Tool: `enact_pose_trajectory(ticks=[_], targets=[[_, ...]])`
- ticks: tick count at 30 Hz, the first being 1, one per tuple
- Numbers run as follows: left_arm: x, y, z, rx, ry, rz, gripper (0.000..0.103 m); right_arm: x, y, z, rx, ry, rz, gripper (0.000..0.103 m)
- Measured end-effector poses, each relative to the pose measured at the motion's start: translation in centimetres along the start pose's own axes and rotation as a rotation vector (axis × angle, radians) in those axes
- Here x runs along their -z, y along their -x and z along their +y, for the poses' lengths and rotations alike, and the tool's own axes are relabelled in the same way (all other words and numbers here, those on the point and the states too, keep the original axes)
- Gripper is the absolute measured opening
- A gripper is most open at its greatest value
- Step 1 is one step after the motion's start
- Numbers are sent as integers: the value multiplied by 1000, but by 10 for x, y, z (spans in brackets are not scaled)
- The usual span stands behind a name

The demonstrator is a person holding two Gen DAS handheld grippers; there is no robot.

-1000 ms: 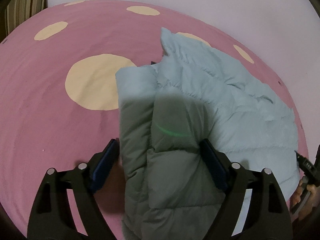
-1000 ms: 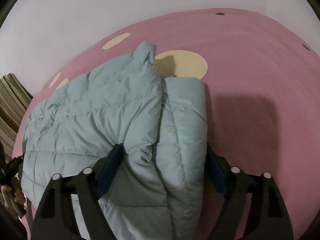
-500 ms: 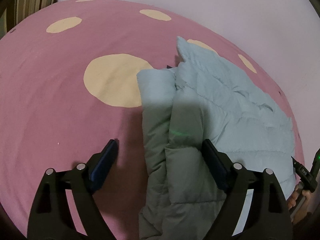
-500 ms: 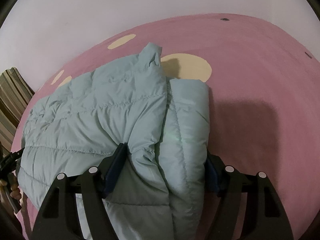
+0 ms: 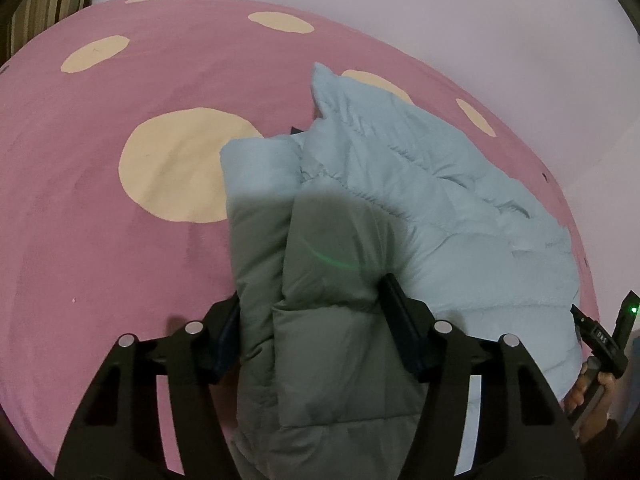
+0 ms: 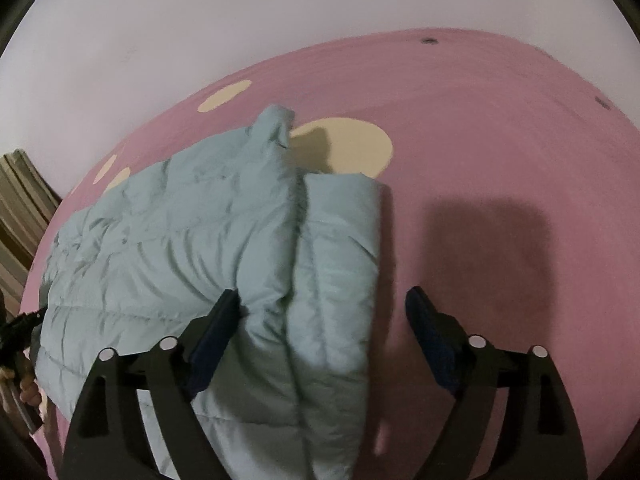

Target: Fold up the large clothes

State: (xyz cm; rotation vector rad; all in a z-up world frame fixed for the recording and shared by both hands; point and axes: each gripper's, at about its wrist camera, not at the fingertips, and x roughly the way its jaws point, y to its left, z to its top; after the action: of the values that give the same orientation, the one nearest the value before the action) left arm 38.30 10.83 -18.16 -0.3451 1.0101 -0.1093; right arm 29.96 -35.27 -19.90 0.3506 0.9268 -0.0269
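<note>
Currently the pale blue quilted puffer jacket (image 5: 400, 216) lies half-folded on the pink cream-dotted round rug (image 5: 100, 208). Left gripper (image 5: 312, 320) closing, apparently squeezing its folded edge; right gripper (image 6: 324, 320) opening, jacket between. Light, springy, slippery: grip thick seams.

Left gripper (image 5: 310, 334): black angular frame, dark blue pads (image 5: 400, 320), silver screws (image 5: 195, 327). Right gripper (image 6: 322, 330): same black frame, blue pads (image 6: 428, 328), silver screws (image 6: 476, 341). Handle with green light (image 5: 633, 310), white lettering.
</note>
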Motion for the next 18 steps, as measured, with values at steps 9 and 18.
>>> enact_pose_trajectory(ticks=[9,18], targets=[[8,3,-10,45,-15,-26,25,2,-4,12,-104,-22,30,27],[19,35,-7,50,-20,-60,12,13,20,25,-152,-35,2,14]])
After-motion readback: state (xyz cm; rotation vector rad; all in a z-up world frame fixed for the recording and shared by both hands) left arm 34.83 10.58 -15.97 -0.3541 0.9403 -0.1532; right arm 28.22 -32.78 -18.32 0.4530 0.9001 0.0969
